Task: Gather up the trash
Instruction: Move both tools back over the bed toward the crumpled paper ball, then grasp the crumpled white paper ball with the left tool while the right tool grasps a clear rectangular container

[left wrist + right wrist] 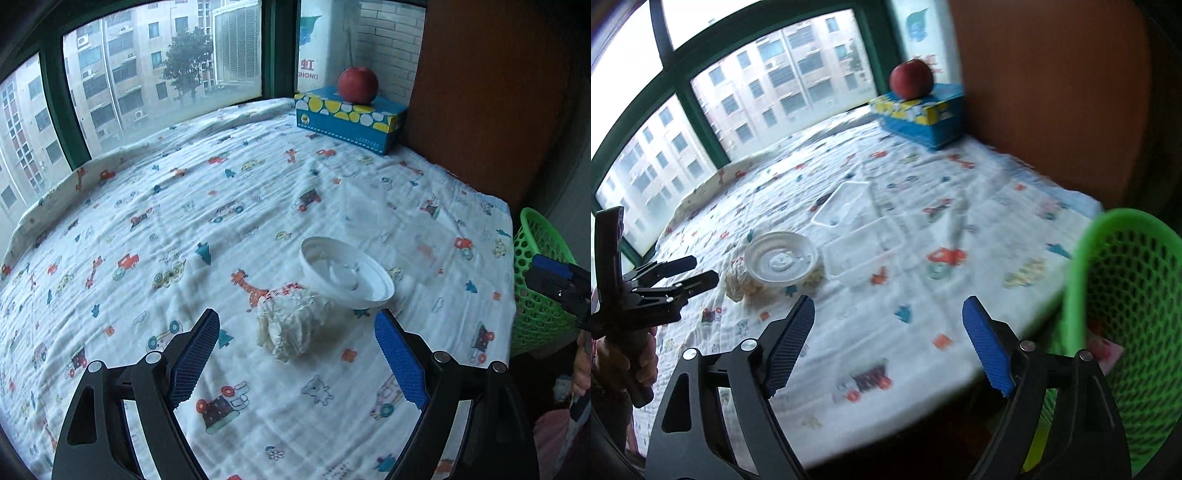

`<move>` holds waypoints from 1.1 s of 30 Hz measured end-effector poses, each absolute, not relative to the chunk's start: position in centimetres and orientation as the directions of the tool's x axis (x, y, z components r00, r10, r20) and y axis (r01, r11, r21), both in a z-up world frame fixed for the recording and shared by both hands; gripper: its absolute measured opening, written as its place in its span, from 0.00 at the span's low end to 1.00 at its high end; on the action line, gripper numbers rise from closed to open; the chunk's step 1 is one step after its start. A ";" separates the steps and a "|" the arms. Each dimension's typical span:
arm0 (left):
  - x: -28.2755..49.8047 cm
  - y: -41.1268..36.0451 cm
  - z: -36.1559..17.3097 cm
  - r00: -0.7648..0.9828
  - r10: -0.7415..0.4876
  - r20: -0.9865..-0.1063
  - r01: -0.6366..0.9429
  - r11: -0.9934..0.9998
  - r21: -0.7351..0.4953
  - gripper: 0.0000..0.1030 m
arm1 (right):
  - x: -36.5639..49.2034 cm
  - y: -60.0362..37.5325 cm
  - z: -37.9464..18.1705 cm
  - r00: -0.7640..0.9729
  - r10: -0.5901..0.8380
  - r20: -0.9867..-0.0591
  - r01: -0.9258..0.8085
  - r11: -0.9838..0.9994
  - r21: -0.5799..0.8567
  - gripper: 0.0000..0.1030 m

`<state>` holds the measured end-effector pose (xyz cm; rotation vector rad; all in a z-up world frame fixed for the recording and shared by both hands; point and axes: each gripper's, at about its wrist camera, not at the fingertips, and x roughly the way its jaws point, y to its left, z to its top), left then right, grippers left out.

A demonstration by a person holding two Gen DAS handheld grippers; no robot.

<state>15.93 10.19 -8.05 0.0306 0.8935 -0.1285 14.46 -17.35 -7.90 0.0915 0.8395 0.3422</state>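
Note:
A crumpled white tissue [291, 326] lies on the cartoon-print cloth, with a white round plastic lid [345, 273] resting tilted on its far side. My left gripper [295, 343] is open and empty, its blue pads either side of the tissue, a little short of it. A clear plastic container [846, 206] and a second clear one [864, 251] lie beyond the lid [781, 258]. My right gripper [888, 334] is open and empty above the table's near right edge. A green mesh basket [1126, 314] stands off the table's right side.
A blue tissue box [349, 118] with a red apple [358, 85] on it stands in the far right corner by a brown panel [487, 92]. Windows run along the far and left sides. The basket also shows in the left wrist view [539, 288].

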 end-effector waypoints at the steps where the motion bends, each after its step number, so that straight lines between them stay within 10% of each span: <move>1: 16.1 10.4 -8.3 0.617 -0.098 -0.781 0.126 0.992 -0.025 0.81 | 15.0 -16.8 -8.2 0.607 0.337 -0.720 -0.262 0.940 0.219 0.80; 33: 19.2 11.3 -12.5 0.566 -0.203 -0.799 0.224 0.971 -0.087 0.74 | 26.3 -10.3 -13.8 0.420 0.173 -0.891 0.063 0.974 0.219 0.72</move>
